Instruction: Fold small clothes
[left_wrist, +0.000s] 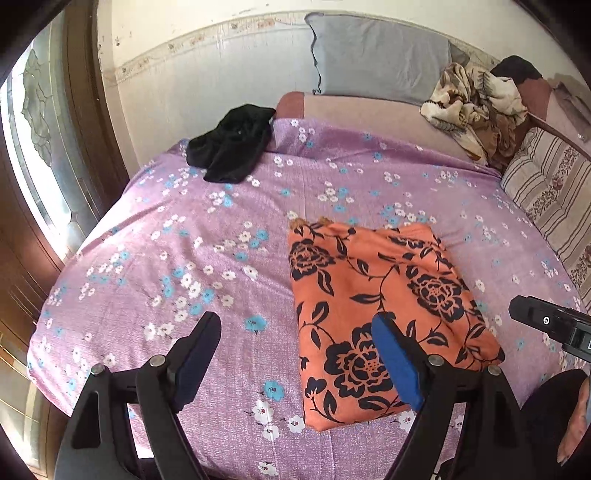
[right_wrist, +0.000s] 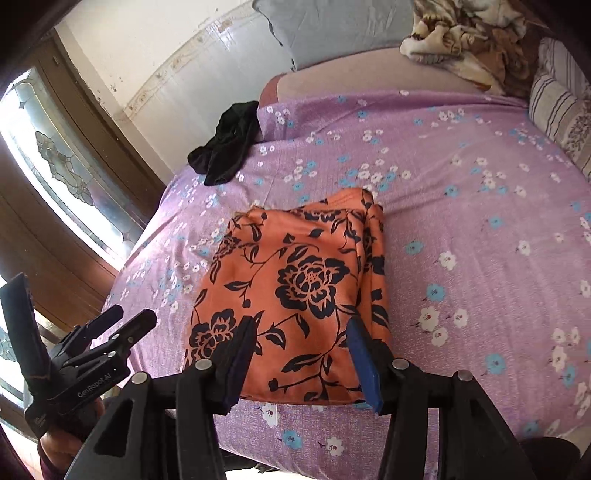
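Observation:
A folded orange cloth with black flowers (left_wrist: 384, 306) lies flat on the purple floral bedsheet (left_wrist: 166, 258); it also shows in the right wrist view (right_wrist: 295, 288). A crumpled black garment (left_wrist: 232, 144) lies at the bed's far left corner, also in the right wrist view (right_wrist: 225, 147). My left gripper (left_wrist: 295, 332) is open and empty, above the sheet at the cloth's left edge. My right gripper (right_wrist: 299, 332) is open and empty, hovering over the cloth's near edge. The left gripper shows in the right wrist view (right_wrist: 125, 317).
A grey pillow (left_wrist: 380, 55) leans on the far wall. A crumpled brown and cream blanket (left_wrist: 480, 107) and a striped cushion (left_wrist: 554, 192) lie at the right. A wooden door with patterned glass (left_wrist: 37, 147) stands left of the bed.

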